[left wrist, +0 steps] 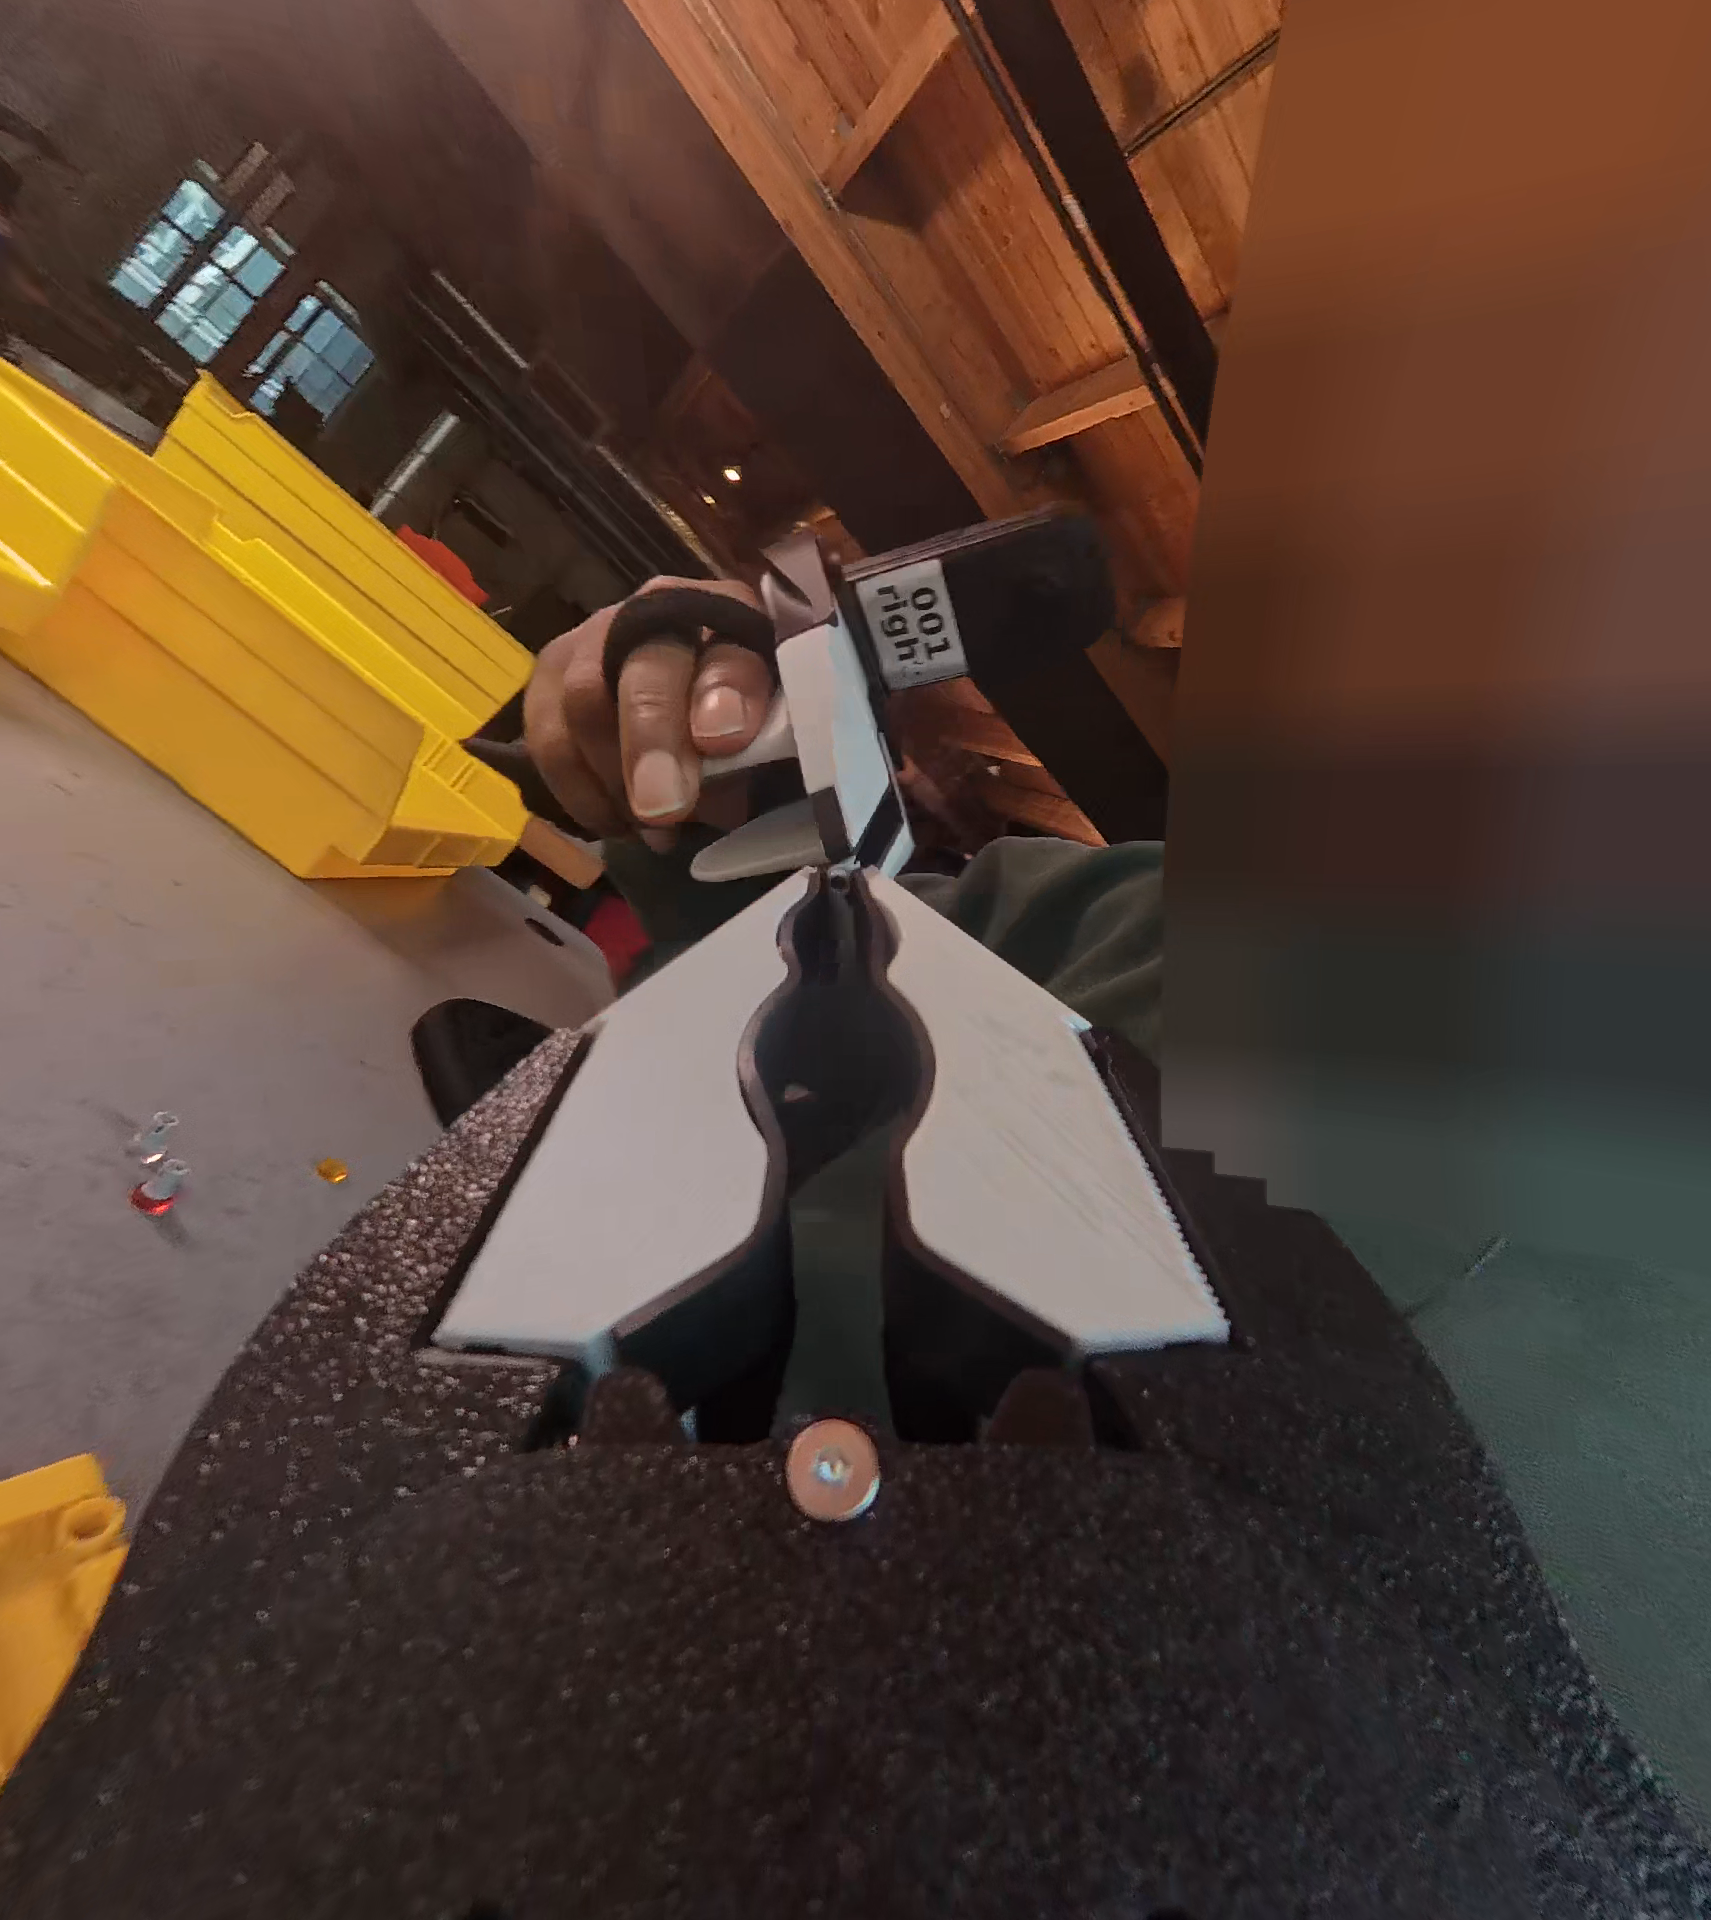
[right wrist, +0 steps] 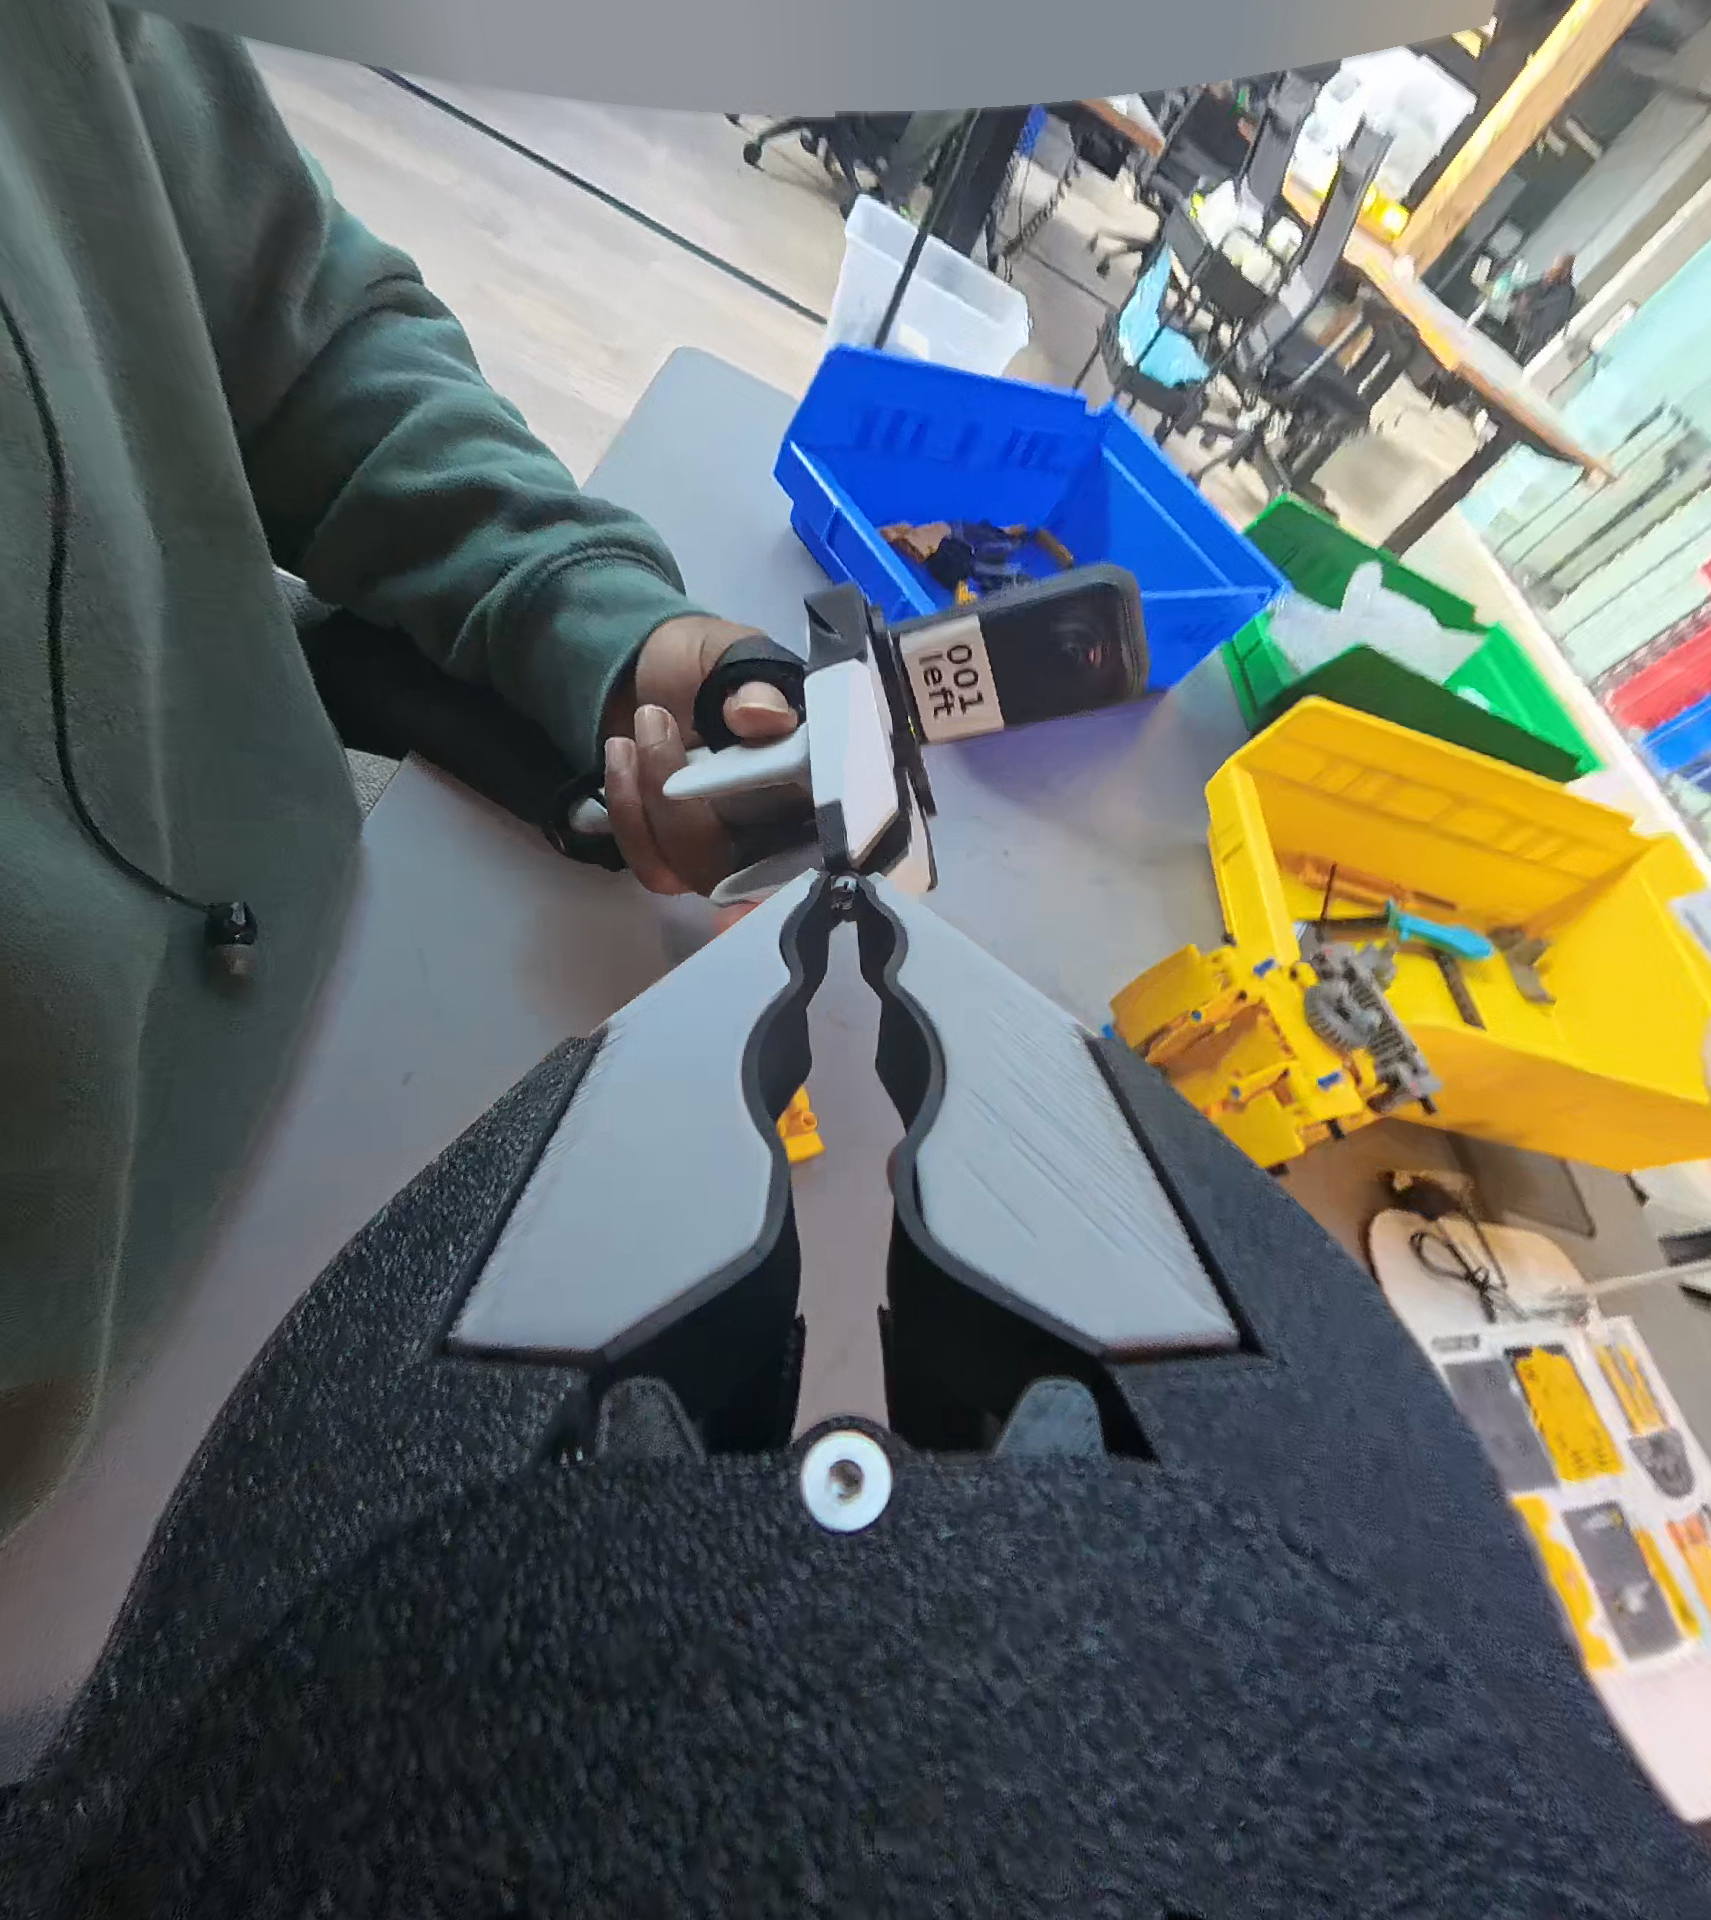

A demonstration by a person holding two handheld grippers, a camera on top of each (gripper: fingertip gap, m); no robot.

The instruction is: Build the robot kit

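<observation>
My left gripper (left wrist: 836,879) is raised off the grey table (left wrist: 51,935), its fingertips pinched on a small dark pin (left wrist: 836,876). My right gripper (right wrist: 843,891) meets it tip to tip and is shut on the same small dark pin (right wrist: 843,898). The right gripper shows beyond the left one's tips in the left wrist view (left wrist: 856,831), held by a hand (left wrist: 622,717). The left gripper shows likewise in the right wrist view (right wrist: 856,847). Whether the pin is one piece or two joined pieces is too small to tell.
A person in a green hoodie (right wrist: 155,520) sits close. On the table (right wrist: 477,935) stand a blue bin (right wrist: 986,488), a green bin (right wrist: 1402,644), a yellow bin (right wrist: 1433,935) and a yellow brick-built model (right wrist: 1266,1029). Instruction sheets (right wrist: 1609,1507) lie right. Yellow bins (left wrist: 207,623) and small loose pieces (left wrist: 160,1184) lie left. Both grippers' tips are close together, under 4 cm apart. From either gripper's tips it is about 20 centimeters to the yellow brick-built model (right wrist: 1266,1029).
</observation>
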